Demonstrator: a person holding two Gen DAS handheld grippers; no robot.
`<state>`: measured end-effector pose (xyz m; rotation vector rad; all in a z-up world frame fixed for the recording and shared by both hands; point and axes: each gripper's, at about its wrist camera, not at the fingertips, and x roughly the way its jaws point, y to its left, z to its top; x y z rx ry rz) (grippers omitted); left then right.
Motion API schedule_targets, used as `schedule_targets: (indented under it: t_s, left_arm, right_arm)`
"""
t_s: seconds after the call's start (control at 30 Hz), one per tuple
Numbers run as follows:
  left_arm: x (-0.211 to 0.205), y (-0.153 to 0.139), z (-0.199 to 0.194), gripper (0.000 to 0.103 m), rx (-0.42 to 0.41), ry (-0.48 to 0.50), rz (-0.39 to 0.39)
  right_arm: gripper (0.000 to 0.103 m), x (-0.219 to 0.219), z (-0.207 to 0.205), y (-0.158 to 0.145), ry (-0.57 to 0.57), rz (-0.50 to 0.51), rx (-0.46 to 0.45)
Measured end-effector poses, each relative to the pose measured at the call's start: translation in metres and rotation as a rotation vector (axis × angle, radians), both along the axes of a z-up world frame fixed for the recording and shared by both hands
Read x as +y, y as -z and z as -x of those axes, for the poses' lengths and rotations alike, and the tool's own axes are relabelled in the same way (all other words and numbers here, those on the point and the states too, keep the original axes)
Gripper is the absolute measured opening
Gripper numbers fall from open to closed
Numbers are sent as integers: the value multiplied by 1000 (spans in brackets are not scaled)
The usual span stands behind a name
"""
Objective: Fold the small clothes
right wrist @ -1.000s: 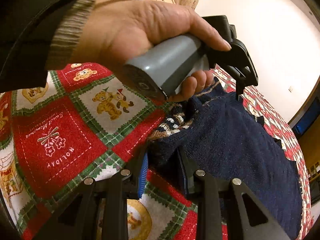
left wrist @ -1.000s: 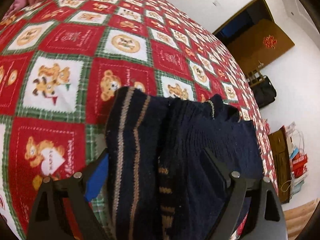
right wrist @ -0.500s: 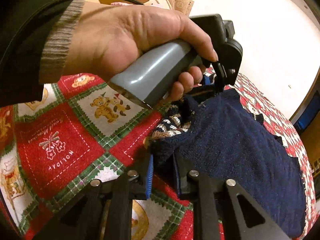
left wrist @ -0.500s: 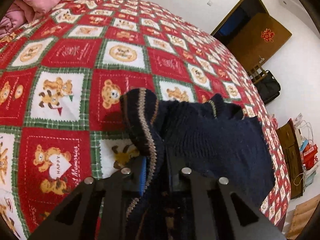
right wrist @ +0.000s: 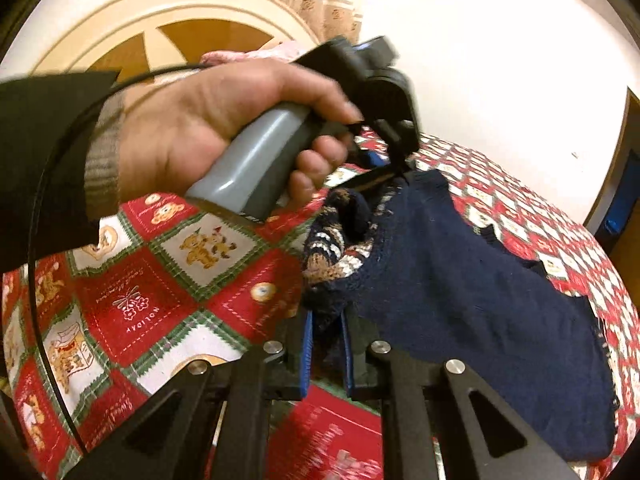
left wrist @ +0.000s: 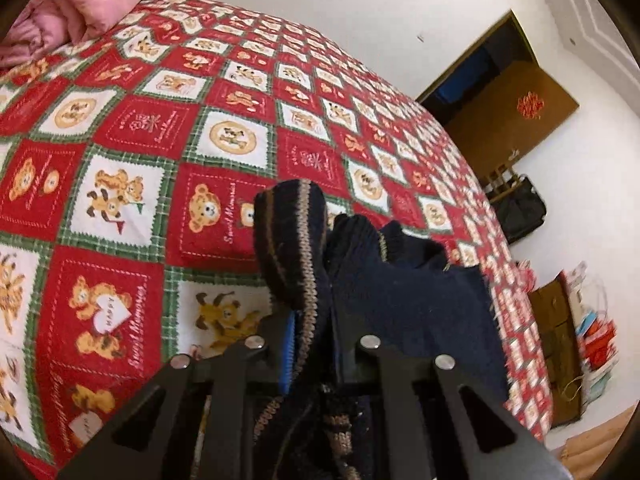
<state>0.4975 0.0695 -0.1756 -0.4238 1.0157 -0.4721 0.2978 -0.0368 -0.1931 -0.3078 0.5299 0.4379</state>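
You've got both the left gripper (left wrist: 312, 344) and right gripper (right wrist: 326, 344) clamped on the navy sweater's (right wrist: 460, 280) near edge, body trailing far-right over the quilt (left wrist: 160, 140).

Small navy knit sweater (left wrist: 408, 300) with tan and brown stripes along one band and a cream, brown and navy patterned trim (right wrist: 336, 256) at one edge. Partly lifted off the red, white and green teddy-bear bedspread (left wrist: 132, 200), bunched and creased at the raised end, plain navy body draping down onto the cover toward the bed's far edge. Striped band (left wrist: 292, 240) curled over into a standing loop. Raised edge pinched at two separate spots.
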Motion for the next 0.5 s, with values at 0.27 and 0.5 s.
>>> schedule_targets:
  t_s: [0.27, 0.5]
  left_arm:
    - [-20, -18, 8, 15, -32, -12, 44]
    - [-55, -39, 8, 14, -71, -6, 79]
  right_arm:
    - [11, -48, 8, -16, 53, -77, -2]
    - [9, -100, 11, -42, 117, -142, -43]
